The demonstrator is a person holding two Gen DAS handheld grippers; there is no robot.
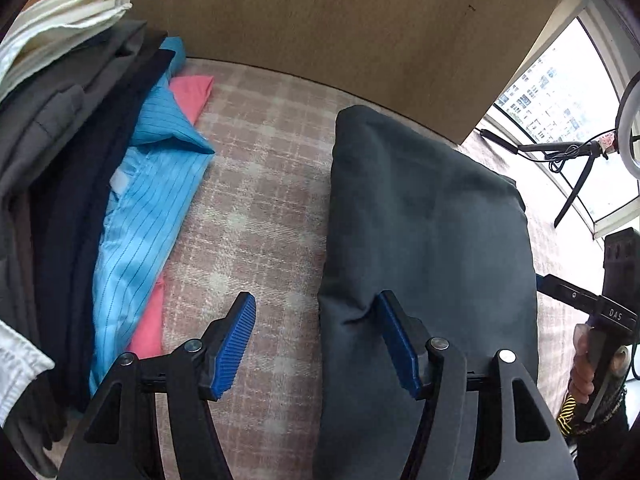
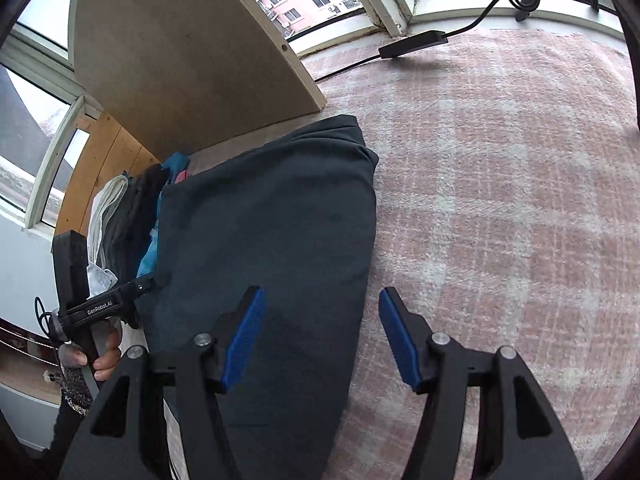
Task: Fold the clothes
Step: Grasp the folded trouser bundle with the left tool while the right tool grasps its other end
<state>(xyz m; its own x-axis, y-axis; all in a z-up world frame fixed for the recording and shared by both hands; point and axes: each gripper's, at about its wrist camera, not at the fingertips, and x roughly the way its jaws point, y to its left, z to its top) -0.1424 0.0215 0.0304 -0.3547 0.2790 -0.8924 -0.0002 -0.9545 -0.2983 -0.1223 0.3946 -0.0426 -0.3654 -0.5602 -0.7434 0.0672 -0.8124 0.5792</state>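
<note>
A folded dark grey-green garment (image 1: 428, 208) lies flat on the pink plaid cover (image 1: 256, 208). My left gripper (image 1: 316, 308) is open above the garment's near left edge. One blue pad hangs over the cover, the other over the cloth, and neither presses on it. In the right wrist view the same garment (image 2: 272, 220) stretches away from me. My right gripper (image 2: 322, 300) stands open over its near right edge, with nothing pinched. A person's hand (image 1: 582, 368) holds the right gripper's handle at the far right; the other hand (image 2: 106, 356) shows at the left.
A pile of clothes (image 1: 132, 184) in white, grey, navy, striped blue and pink lies left of the garment. A wooden board (image 1: 320, 20) stands behind. A ring light stand (image 1: 580, 152) and a black cabled bar (image 2: 412, 44) sit by the window. Plaid cover (image 2: 500, 200) spreads to the right.
</note>
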